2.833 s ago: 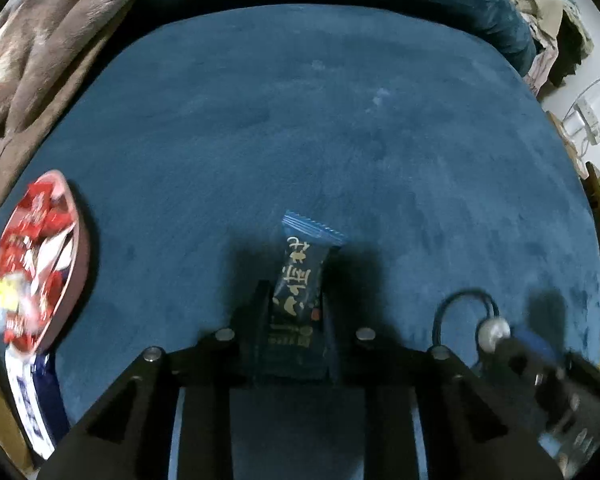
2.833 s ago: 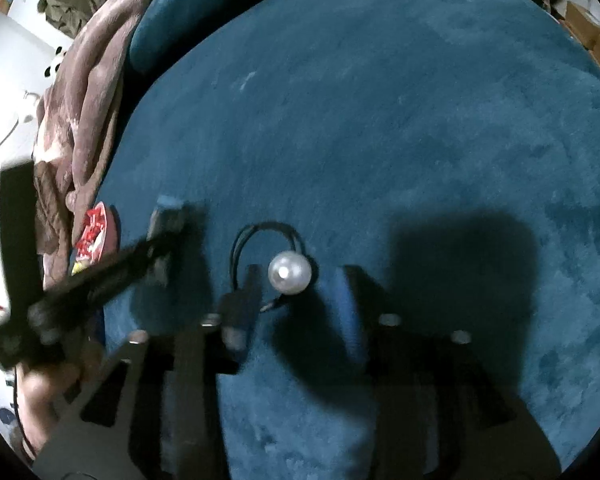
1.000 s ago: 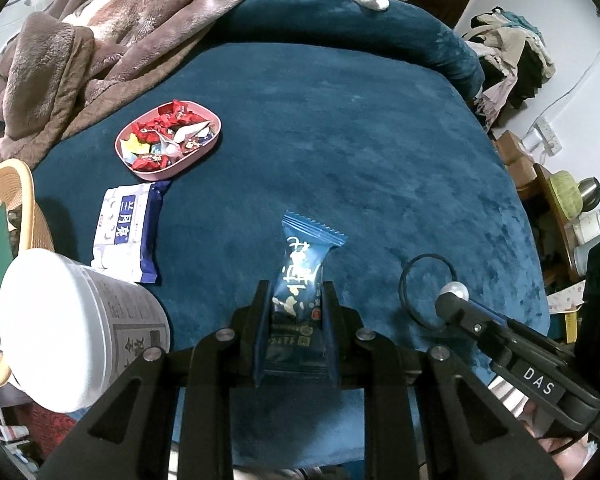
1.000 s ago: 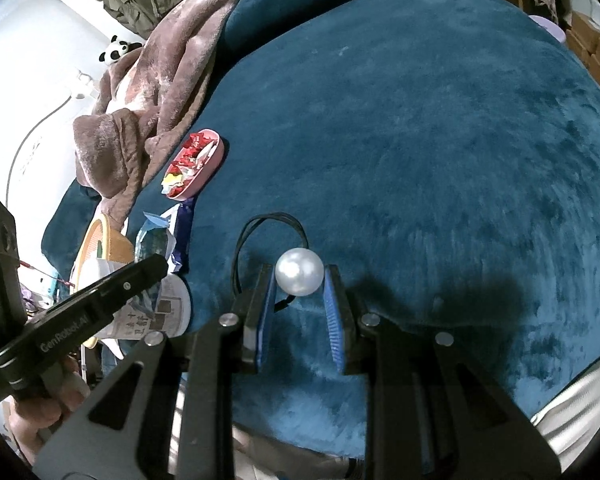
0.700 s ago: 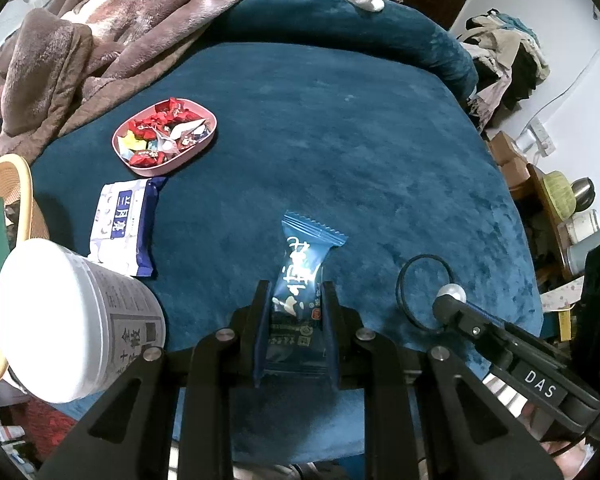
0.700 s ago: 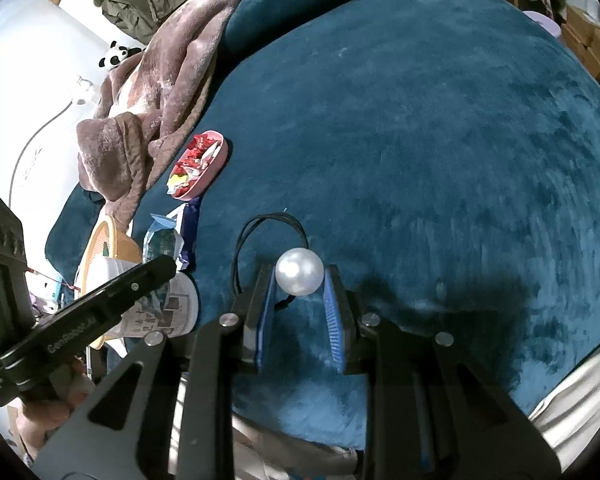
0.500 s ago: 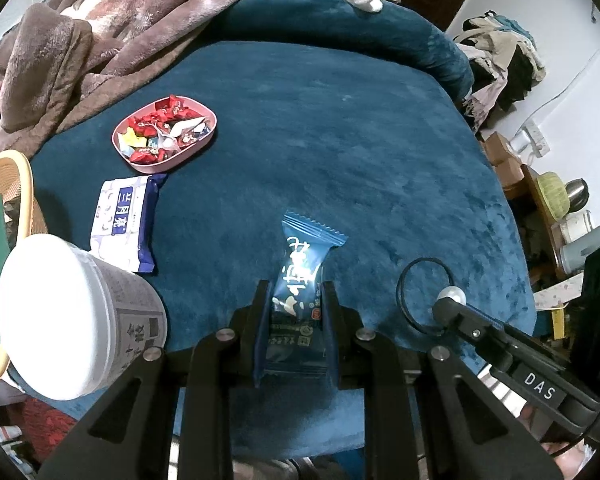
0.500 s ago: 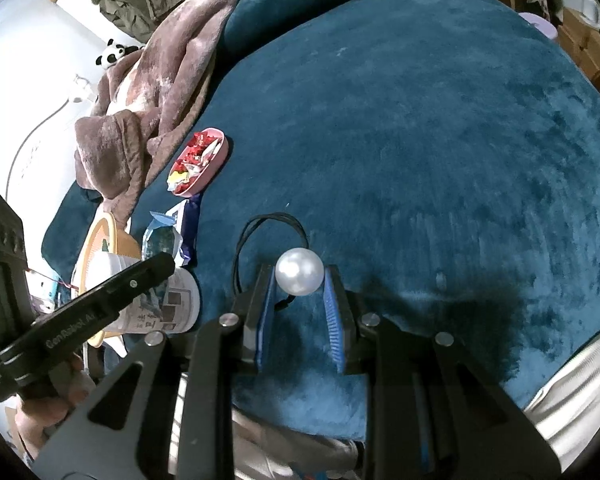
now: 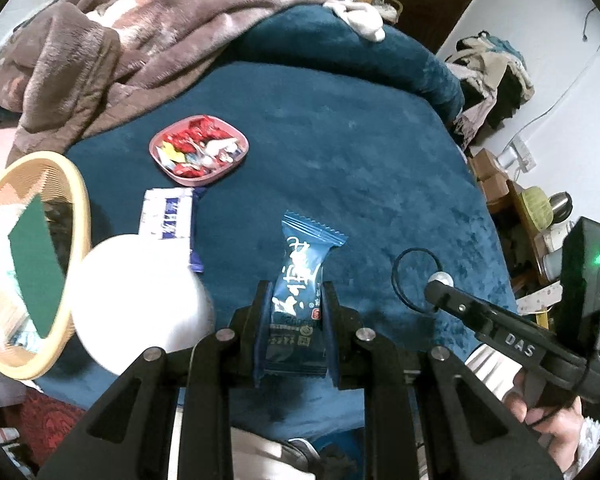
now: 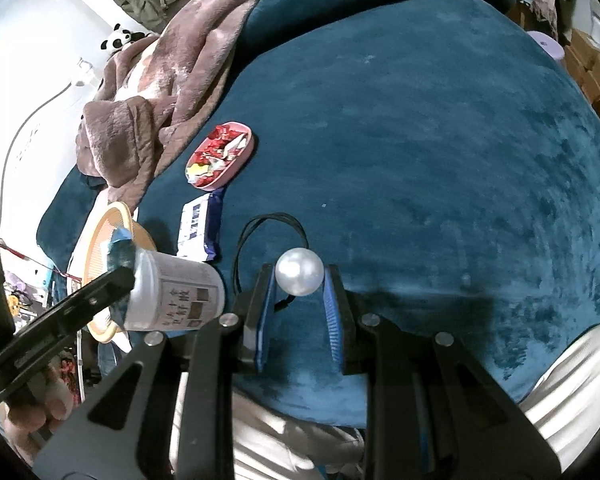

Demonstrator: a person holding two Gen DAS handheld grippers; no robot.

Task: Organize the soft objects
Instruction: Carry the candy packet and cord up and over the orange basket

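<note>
My left gripper (image 9: 296, 300) is shut on a blue snack packet (image 9: 300, 284) and holds it above the blue plush surface (image 9: 340, 152). My right gripper (image 10: 300, 280) is shut on a white pearl bead (image 10: 299, 271) with a black elastic loop (image 10: 260, 224); it also shows in the left wrist view (image 9: 440, 280). A pink dish of wrapped candies (image 9: 198, 150) sits at the left, also in the right wrist view (image 10: 220, 156). A blue-and-white packet (image 9: 168, 216) lies next to it (image 10: 200, 226).
A white tub (image 9: 140, 300) stands at the near left edge, also in the right wrist view (image 10: 172, 296). A woven basket (image 9: 32, 264) with a green item sits further left. A brown blanket (image 9: 120, 40) is heaped at the back left. Cluttered furniture stands right.
Both grippers have lifted off the blue surface and drawn back, each keeping its hold. The tub, the basket and the dish have come into view at the left.
</note>
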